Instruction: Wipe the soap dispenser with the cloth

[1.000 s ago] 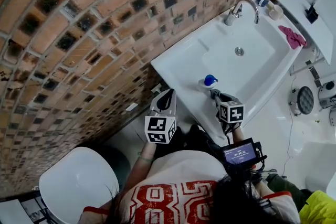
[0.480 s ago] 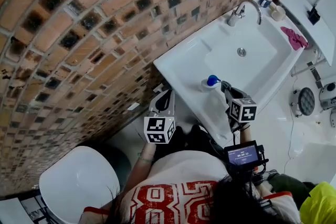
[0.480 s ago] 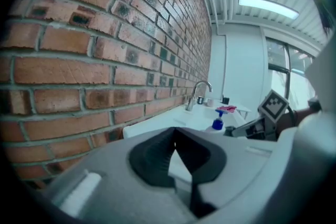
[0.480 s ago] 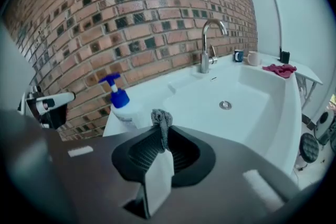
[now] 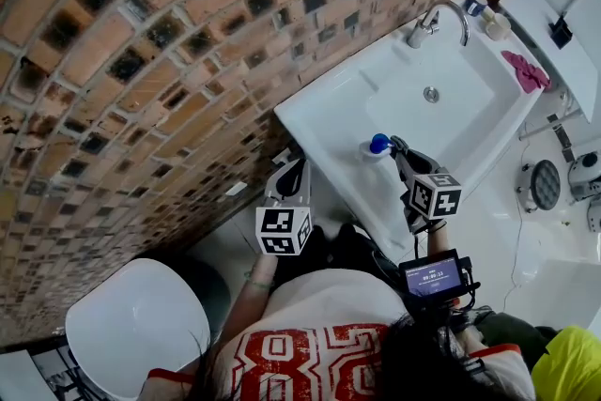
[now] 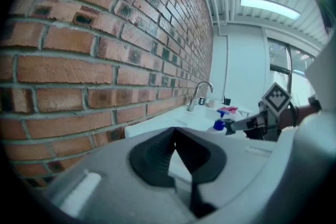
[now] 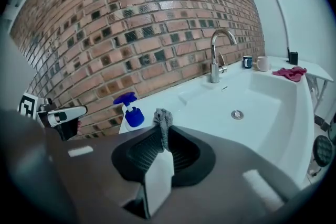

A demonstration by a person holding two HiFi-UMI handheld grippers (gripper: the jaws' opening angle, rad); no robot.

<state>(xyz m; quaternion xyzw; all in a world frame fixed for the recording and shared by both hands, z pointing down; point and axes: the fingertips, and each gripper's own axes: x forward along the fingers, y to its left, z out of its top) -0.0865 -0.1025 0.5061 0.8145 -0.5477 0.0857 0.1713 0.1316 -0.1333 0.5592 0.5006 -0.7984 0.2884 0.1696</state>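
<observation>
A white soap dispenser (image 5: 376, 146) with a blue pump stands on the near left corner of the white sink (image 5: 319, 113). My right gripper (image 5: 398, 148) is just right of it, shut on a small grey cloth (image 7: 163, 119) that sticks up between the jaws. In the right gripper view the dispenser (image 7: 130, 111) is slightly left of the cloth and a short way beyond it. My left gripper (image 5: 291, 170) hangs below the sink's left edge, against the brick wall, shut with nothing in it. In the left gripper view, the dispenser (image 6: 220, 124) shows far off.
A chrome faucet (image 5: 438, 18) and two cups (image 5: 486, 13) are at the sink's far end. A pink cloth (image 5: 525, 68) lies on a white shelf to the right. The brick wall (image 5: 141, 61) runs along the left. A white toilet lid (image 5: 136, 329) is lower left.
My right gripper has moved up from the sink's front edge to just beside the dispenser, with the cloth in it. The left gripper has stayed where it was.
</observation>
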